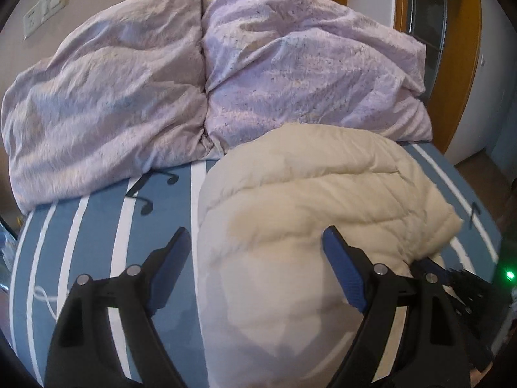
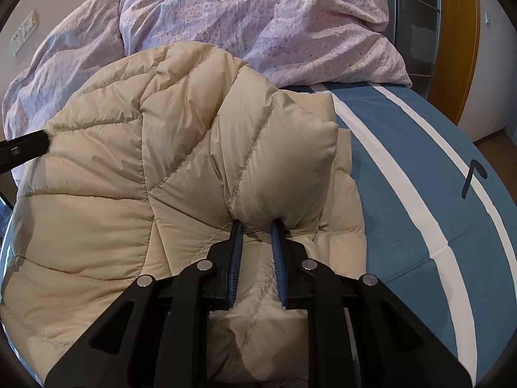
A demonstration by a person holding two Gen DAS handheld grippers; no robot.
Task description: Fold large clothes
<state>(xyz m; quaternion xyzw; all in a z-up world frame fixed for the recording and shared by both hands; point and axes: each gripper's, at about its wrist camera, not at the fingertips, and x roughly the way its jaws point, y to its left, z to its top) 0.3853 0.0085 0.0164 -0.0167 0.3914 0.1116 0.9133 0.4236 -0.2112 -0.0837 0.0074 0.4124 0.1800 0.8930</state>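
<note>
Left wrist view: the left gripper point(image 1: 255, 242) hovers with its jaws spread wide, one blue-padded finger point(image 1: 171, 268) over the sheet point(image 1: 97, 232) and the other over the jacket point(image 1: 307, 194); nothing lies between the pads. The jacket, a cream quilted down garment, rests bunched on the near right part of the bed, its far edge touching the duvets point(image 1: 129, 80). These two lilac, crumpled duvets lie side by side across the far half of the bed. The sheet is blue with white stripes and small black musical notes. Part of the right gripper appears at the lower right edge of this view, beside the jacket's hem. A wall socket panel point(image 1: 45, 9) sits at upper left; a wooden door frame point(image 1: 458, 64) stands at right.

Right wrist view: the right gripper point(image 2: 257, 226) has its jaws drawn close together, pinching a puffed fold of the jacket point(image 2: 129, 161) between its blue pads point(image 2: 236, 258). The pinched fold stands raised above the rest of the garment, which spreads to the left and below. The left gripper's black tip point(image 2: 22, 152) touches the jacket's left edge. Bare striped sheet point(image 2: 420, 177) lies to the right of the jacket, and the duvets point(image 2: 258, 16) lie just behind it.
</note>
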